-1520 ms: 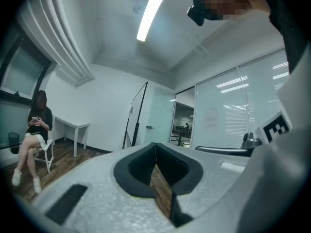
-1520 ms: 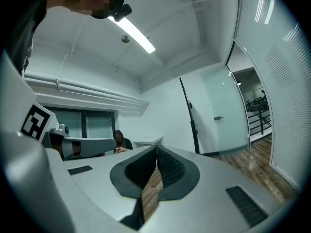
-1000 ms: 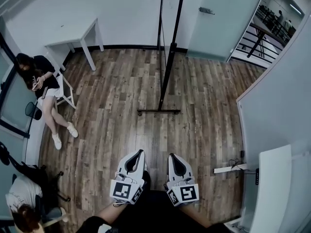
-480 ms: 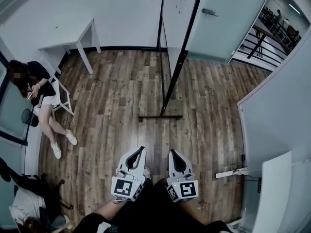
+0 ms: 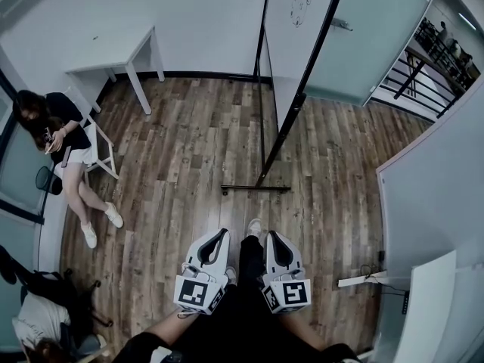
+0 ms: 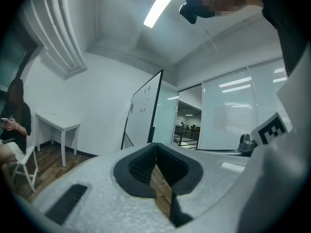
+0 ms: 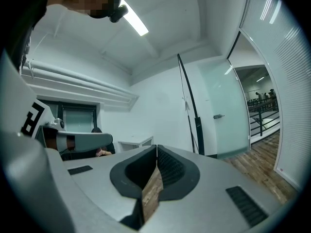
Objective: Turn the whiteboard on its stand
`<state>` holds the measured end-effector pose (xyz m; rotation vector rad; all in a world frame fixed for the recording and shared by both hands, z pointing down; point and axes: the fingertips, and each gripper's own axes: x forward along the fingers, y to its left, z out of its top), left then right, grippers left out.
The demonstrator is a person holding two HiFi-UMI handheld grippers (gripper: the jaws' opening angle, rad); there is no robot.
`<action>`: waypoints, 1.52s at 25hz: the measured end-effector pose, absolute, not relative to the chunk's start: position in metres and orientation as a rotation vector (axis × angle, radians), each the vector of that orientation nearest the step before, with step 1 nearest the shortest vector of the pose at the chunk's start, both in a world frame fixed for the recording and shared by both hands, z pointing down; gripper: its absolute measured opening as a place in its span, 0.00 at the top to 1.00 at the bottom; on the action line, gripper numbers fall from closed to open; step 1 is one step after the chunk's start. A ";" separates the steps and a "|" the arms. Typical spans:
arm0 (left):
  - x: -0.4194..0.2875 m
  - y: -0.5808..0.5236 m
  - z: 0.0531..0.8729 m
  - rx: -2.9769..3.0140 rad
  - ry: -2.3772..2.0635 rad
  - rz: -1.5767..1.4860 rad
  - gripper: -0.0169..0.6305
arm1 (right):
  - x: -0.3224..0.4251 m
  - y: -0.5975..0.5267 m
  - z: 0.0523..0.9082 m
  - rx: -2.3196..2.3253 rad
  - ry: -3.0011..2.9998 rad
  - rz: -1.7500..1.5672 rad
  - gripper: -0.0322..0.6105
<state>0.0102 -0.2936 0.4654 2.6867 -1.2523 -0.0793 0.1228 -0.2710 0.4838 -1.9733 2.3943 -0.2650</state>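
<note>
**Both claws shut and empty, whiteboard ahead at 12 o'clock**

We hold the left claw [image 5: 218,238] and the right claw [image 5: 271,239] side by side, pointing level, each with its jaws pressed together on nothing. The whiteboard [image 5: 296,29] stands apart from both on the wooden floor, at 12 to 1 o'clock. It shows nearly edge-on, with its near black post leaning away to 1 o'clock. The foot bar [image 5: 255,188] lies crosswise, from 9 to 3 o'clock, between the claws and the board. We judge the right claw slightly nearer the post, so the near edge is the likely place to push. We count one whiteboard, one stand, two claws, one seated person [image 5: 64,138] at 9 o'clock and part of another [image 5: 34,308] at 8 o'clock.
</note>
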 end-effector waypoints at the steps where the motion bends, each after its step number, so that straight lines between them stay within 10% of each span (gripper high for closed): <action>1: 0.011 -0.299 0.466 2.684 -1.255 -0.080 0.95 | 0.124 -0.277 0.486 -1.974 2.397 -0.264 0.93; 30: 0.109 -0.536 0.474 2.658 -1.261 -0.039 0.95 | 0.246 -0.529 0.518 -2.117 2.382 -0.318 0.92; 38: 0.125 -0.576 0.482 2.630 -1.301 -0.018 0.95 | 0.278 -0.585 0.554 -2.186 2.414 -0.399 0.74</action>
